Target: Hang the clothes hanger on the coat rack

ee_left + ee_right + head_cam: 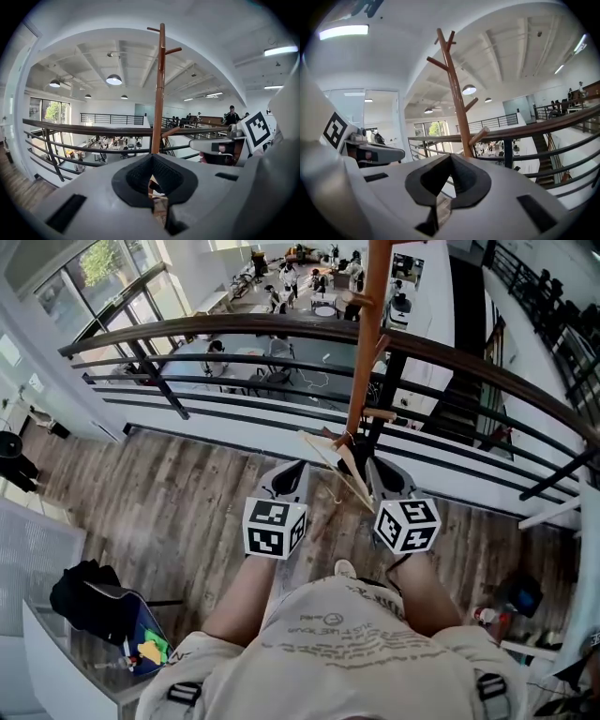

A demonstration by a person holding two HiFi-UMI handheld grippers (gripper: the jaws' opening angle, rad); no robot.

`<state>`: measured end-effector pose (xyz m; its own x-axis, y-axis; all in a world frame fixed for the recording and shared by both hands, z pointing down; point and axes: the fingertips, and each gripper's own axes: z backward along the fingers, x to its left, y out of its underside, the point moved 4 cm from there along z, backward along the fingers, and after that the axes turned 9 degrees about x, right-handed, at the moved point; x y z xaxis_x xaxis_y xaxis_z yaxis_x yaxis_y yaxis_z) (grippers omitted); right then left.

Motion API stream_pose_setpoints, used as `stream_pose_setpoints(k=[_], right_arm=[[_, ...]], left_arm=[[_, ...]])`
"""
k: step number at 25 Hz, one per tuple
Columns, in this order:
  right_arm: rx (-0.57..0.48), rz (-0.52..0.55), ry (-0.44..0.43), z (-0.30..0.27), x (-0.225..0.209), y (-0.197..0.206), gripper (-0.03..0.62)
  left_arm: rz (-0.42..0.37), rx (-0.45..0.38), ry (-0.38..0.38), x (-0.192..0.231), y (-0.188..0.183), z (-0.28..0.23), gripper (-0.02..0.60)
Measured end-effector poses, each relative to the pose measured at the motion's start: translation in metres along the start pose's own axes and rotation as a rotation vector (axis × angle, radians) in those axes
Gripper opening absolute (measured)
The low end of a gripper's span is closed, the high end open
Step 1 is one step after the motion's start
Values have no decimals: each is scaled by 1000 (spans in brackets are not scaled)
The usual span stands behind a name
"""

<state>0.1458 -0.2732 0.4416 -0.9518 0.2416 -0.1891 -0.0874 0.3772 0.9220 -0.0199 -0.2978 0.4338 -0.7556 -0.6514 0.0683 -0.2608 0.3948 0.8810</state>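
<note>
Two grippers are out in front of me. My right gripper [450, 157] is closed, its black pads meeting at the tip, and in its own view no part of the hanger shows past them. My left gripper [151, 155] looks the same, with its pads together and only the pole and floor visible through the gap behind them.

In the head view the clothes hanger [336, 468] slants between the two gripper tips. Its far end sits just above my left tip and its near end runs close along the inner side of my right gripper. Which pads pinch it I cannot tell.

The coat rack [367, 343] rises just beyond the tips, on my side of the railing [281, 326]. A low peg [479, 136] juts out at rail height. The upper pegs [438, 62] fork out high against the ceiling, with open air around them.

The top rail curves across ahead of both grippers, and past that edge the view drops to a lower level with desks and people. The wooden floor [169, 512] spreads wide to my left. A black bag [84, 596] sits at the lower left, well apart from the rack.
</note>
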Motion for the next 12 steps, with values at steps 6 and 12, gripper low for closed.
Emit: stream_pose_setpoints(k=[6, 12], right_arm=[[-81, 14, 82, 33, 20, 2, 3], [-58, -40, 139, 55, 49, 34, 2]], left_arm=[[-27, -22, 56, -16, 11, 15, 5], [-37, -28, 117, -20, 33, 43, 5]])
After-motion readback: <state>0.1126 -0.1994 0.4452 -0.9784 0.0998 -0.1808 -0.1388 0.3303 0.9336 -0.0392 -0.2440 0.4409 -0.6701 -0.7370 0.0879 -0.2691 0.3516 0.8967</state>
